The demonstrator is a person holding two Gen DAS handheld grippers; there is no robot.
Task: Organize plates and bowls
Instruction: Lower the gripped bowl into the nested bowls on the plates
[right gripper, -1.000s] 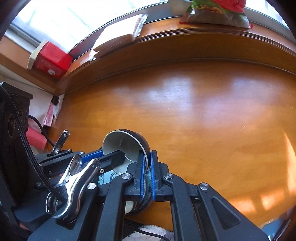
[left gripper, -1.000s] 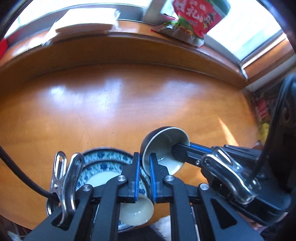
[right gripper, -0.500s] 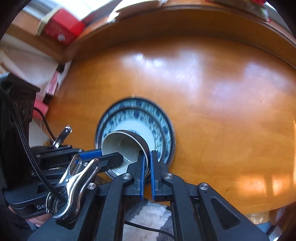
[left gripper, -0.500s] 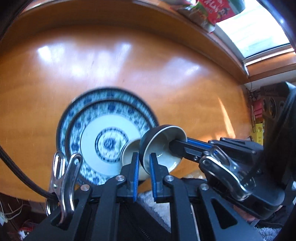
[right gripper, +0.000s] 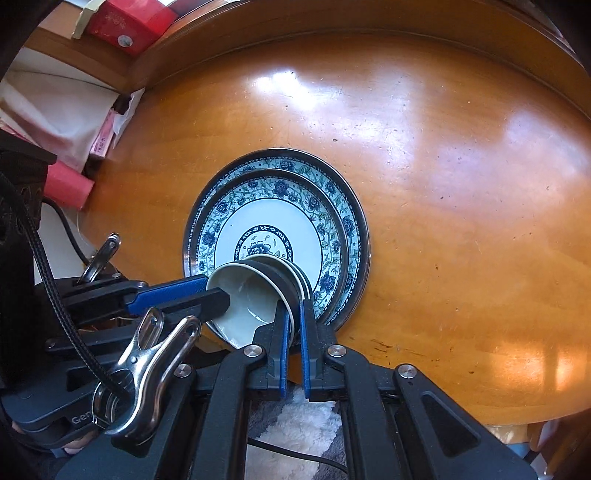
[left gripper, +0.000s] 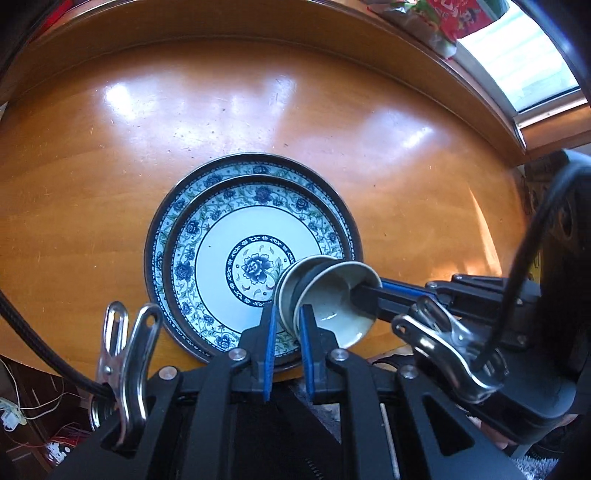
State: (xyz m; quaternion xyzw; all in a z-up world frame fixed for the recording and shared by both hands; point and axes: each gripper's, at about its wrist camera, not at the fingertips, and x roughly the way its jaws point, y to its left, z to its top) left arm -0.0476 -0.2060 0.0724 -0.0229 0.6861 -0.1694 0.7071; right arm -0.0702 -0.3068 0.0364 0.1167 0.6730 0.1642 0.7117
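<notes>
Two nested bowls [left gripper: 332, 306] [right gripper: 247, 299], dark outside and pale inside, hang tilted on their side over the near part of a plate stack. My left gripper [left gripper: 286, 314] [right gripper: 218, 291] is shut on one side of their rim. On the opposite side, my right gripper [right gripper: 291, 317] [left gripper: 364, 291] is shut on the rim too. Below, a smaller blue-and-white floral plate [left gripper: 221, 258] [right gripper: 280, 229] lies on a larger matching plate [left gripper: 258, 168] [right gripper: 295, 160] on the round wooden table [left gripper: 110, 166]. The bowls hide the near edge of the plates.
A red and green snack bag [left gripper: 443, 18] lies on the wooden window ledge behind the table. A red box [right gripper: 129, 22] and pink items [right gripper: 70, 184] sit off the table's left side. The table's near edge runs just below the plates, with a pale rug [right gripper: 303, 424] under it.
Both grippers tipped downward and drew toward the table's near edge, carrying the bowls along. The plate stack came fully into view beneath the bowls. Both grips stayed the same.
</notes>
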